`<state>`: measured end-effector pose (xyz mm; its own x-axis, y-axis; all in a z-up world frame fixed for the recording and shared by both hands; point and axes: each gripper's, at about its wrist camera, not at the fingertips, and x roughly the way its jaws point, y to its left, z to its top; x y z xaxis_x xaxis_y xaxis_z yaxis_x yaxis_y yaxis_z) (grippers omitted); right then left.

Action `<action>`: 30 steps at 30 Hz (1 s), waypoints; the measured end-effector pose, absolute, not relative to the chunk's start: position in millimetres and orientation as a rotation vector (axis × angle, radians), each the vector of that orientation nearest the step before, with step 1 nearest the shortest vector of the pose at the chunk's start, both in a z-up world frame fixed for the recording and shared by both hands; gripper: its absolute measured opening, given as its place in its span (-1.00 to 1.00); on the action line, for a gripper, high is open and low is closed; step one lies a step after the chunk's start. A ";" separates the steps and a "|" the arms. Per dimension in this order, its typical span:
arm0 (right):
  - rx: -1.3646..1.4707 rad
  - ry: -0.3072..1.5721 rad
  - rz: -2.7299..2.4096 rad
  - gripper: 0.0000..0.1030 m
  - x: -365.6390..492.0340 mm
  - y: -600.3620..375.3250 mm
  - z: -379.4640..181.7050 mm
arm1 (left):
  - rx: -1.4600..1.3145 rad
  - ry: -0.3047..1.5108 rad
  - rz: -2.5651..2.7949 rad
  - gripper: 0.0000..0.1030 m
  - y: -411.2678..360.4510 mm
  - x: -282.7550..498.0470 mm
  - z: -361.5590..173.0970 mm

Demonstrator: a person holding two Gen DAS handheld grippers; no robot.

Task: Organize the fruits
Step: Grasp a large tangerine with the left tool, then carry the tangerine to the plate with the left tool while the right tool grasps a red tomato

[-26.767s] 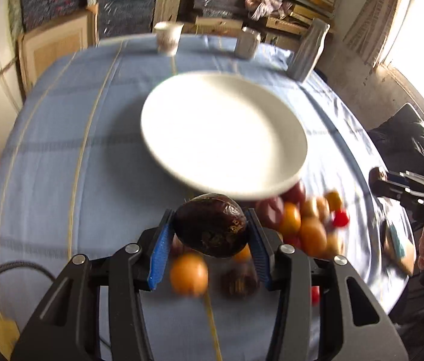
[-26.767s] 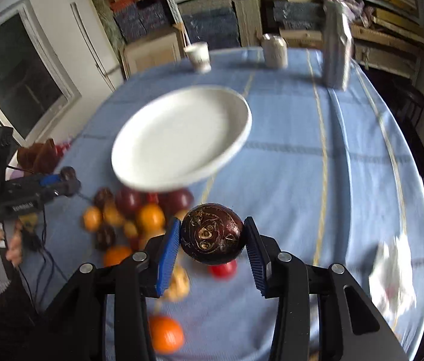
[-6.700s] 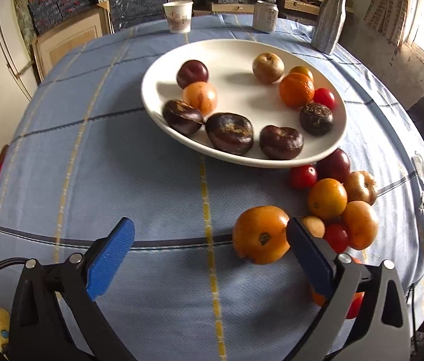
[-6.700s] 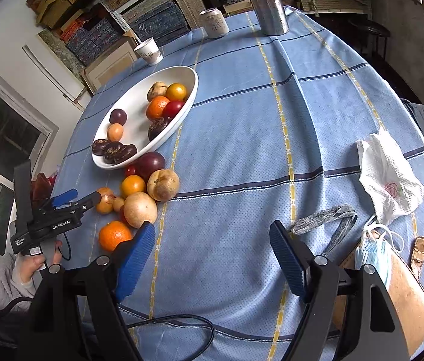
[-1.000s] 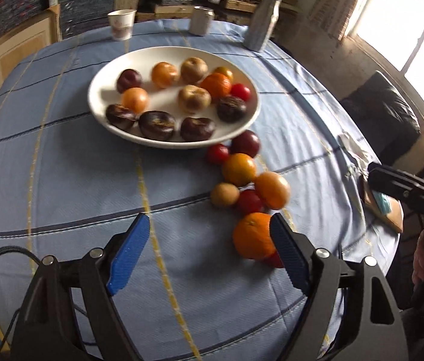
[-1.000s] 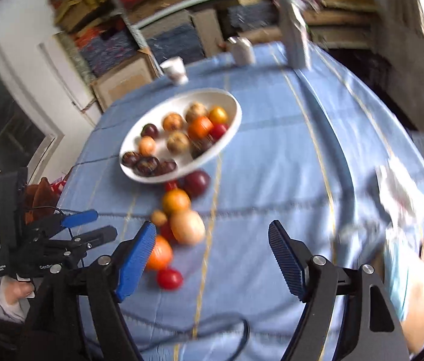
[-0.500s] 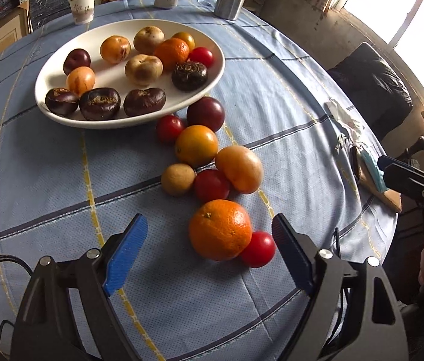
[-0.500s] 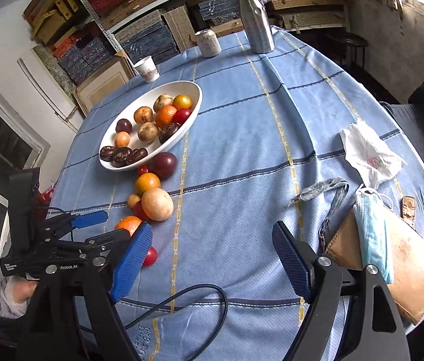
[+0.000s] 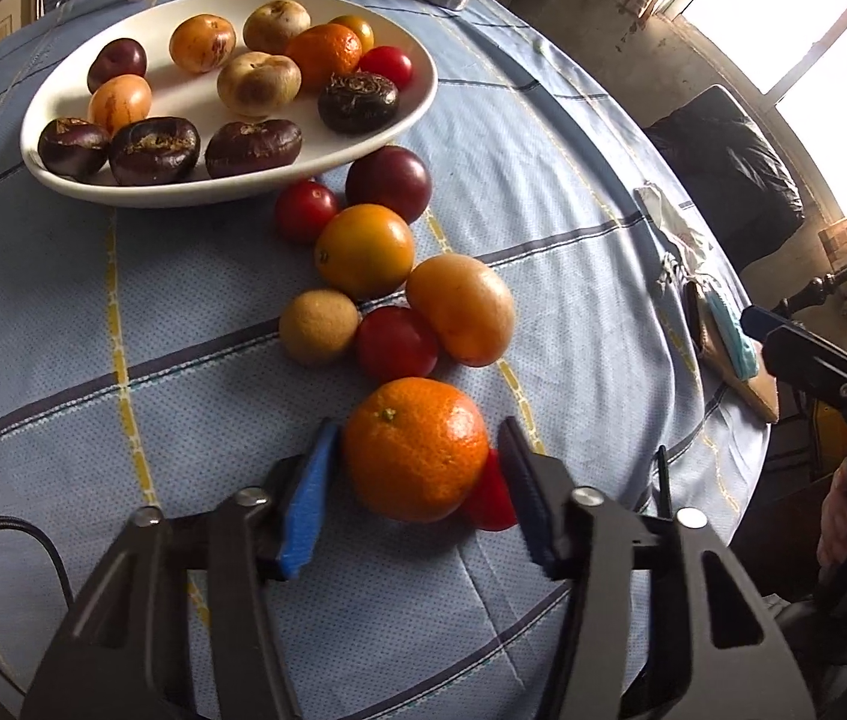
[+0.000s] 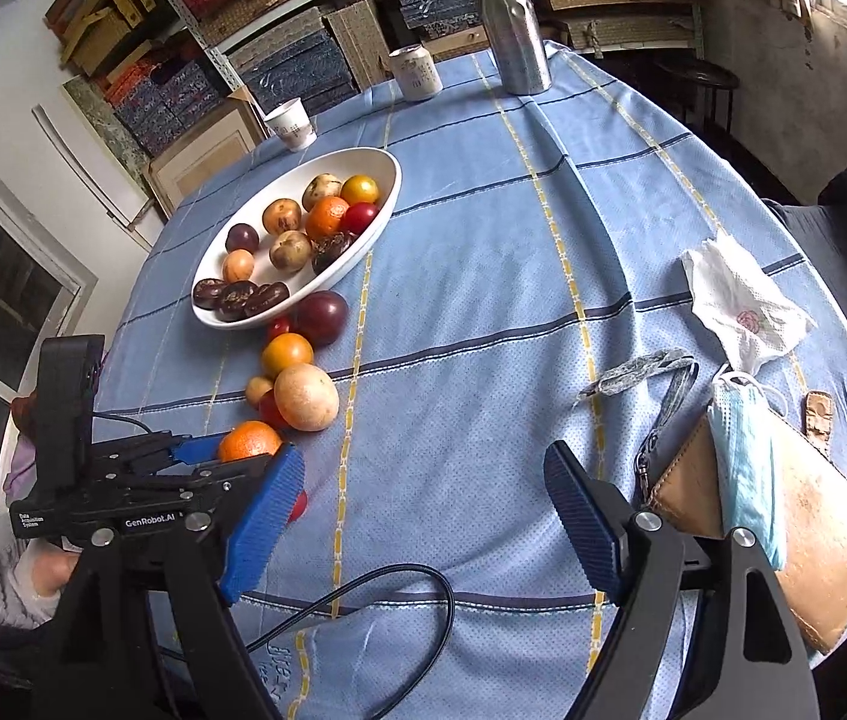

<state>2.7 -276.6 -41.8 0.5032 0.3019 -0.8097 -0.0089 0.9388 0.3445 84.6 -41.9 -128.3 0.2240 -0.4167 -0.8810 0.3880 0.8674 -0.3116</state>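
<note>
A large orange (image 9: 415, 449) lies on the blue cloth between the fingers of my left gripper (image 9: 418, 429), whose jaws are closing; the left pad (image 9: 309, 492) is at its skin, while a narrow gap shows at the right pad. A small red tomato (image 9: 486, 501) lies behind the orange by that pad. More loose fruit (image 9: 366, 249) trails toward the white plate (image 9: 417, 102), which holds several fruits. In the right wrist view my right gripper (image 10: 423, 456) hangs open over bare cloth, with the left gripper (image 10: 225, 456) and orange (image 10: 246, 439) at its left.
A paper cup (image 10: 290, 123), a can (image 10: 417, 73) and a metal bottle (image 10: 513, 30) stand at the table's far edge. A tissue (image 10: 741, 309), a face mask (image 10: 741, 462) and a brown pouch (image 10: 813, 546) lie at the right. A black cable (image 10: 363, 594) crosses the near cloth.
My left gripper has dropped toward the orange and its jaws have narrowed around it. The right gripper has stayed open and hardly moved.
</note>
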 end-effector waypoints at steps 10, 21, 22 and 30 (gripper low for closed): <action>0.180 1.102 0.355 0.61 16.8 -226.6 -53.7 | 0.007 1.154 -0.413 -0.09 -10.7 75.6 -113.7; -0.173 1.146 0.585 0.31 27.3 -133.1 -81.9 | -0.013 1.161 -0.250 -0.09 44.7 55.8 -113.5; -0.174 1.150 0.587 0.30 29.1 -132.2 -82.7 | -0.013 1.159 -0.242 -0.09 47.6 54.9 -113.2; -0.198 1.177 0.597 0.13 36.7 -125.9 -89.7 | -0.002 1.152 -0.202 -0.09 57.0 50.7 -110.8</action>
